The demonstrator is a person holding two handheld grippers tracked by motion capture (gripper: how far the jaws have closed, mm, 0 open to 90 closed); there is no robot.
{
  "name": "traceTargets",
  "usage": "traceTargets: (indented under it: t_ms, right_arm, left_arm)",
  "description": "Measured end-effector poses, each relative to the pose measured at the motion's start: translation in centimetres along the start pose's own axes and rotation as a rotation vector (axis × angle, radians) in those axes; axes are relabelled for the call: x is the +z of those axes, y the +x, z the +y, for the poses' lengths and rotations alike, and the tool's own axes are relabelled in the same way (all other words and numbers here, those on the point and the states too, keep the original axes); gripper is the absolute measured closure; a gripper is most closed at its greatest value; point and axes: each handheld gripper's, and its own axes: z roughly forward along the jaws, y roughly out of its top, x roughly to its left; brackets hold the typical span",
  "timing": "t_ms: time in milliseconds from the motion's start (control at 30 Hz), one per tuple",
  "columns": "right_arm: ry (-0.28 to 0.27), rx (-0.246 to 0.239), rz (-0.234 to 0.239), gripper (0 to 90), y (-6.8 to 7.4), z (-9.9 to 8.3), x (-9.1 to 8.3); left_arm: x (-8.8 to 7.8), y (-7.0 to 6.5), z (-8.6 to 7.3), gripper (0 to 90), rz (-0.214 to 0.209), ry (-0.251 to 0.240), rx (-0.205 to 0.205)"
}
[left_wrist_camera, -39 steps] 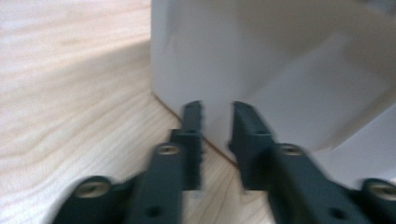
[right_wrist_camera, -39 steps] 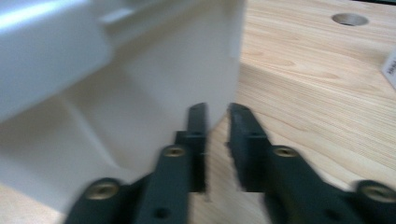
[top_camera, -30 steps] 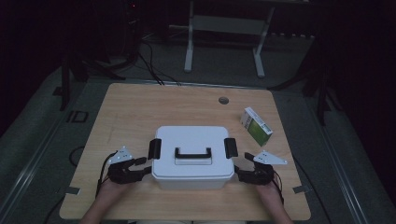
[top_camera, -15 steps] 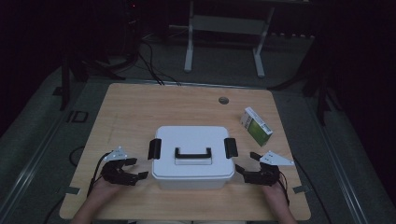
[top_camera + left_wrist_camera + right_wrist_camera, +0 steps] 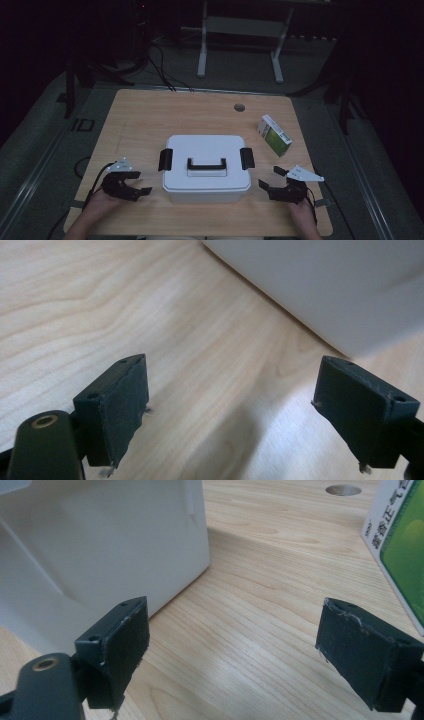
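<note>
A white lidded box (image 5: 207,167) with a black handle (image 5: 206,164) and a black latch on each side stands in the middle of the wooden table (image 5: 150,120). My left gripper (image 5: 141,183) lies to its left, a short gap off, pointing at its side. Its jaws have just been opening and stand wide with only bare wood between them (image 5: 240,405); the box's wall (image 5: 325,285) is just ahead. My right gripper (image 5: 270,177) lies to the box's right, also open and empty (image 5: 240,645), with the box's corner (image 5: 100,545) ahead of its left jaw.
A green and white carton (image 5: 274,135) lies right of the box, close beyond the right gripper (image 5: 400,545). A round hole (image 5: 239,107) is in the table's far part. Cables trail off both near corners. A metal stand (image 5: 240,30) is on the floor behind.
Both hands have drawn outward from the box's sides, so a gap now shows between each gripper and the box. The box has not moved.
</note>
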Motion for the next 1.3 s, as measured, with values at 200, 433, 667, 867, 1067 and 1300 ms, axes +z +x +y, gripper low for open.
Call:
traceTargets:
  t_ms: [200,433,667,867,1067,1300]
  right_arm:
    - [0.0,0.003,-0.005,13.5,-0.4,-0.3,-0.6]
    - [0.0,-0.001,-0.009,13.4,-0.5,-0.4,-1.0]
    - [-0.002,-0.001,-0.016,13.4,-0.6,-0.4,-1.3]
    - [-0.007,0.004,-0.02,13.4,-0.8,-0.6,-1.5]
    - [-0.01,0.007,-0.022,13.4,-0.8,-0.6,-1.5]
    - [-0.009,0.007,-0.023,13.4,-0.9,-0.7,-1.6]
  left_arm:
    - [-0.8,0.4,0.1,14.6,0.022,0.07,0.011]
    - [-1.9,0.9,0.0,14.6,0.024,0.15,0.017]
    - [-2.7,0.7,0.7,14.6,0.039,0.256,0.06]
    - [-3.4,0.5,1.8,14.6,0.039,0.34,0.099]
    - [-3.9,0.2,2.9,14.6,0.034,0.418,0.13]
    - [-4.3,-0.2,3.7,14.6,0.03,0.514,0.168]
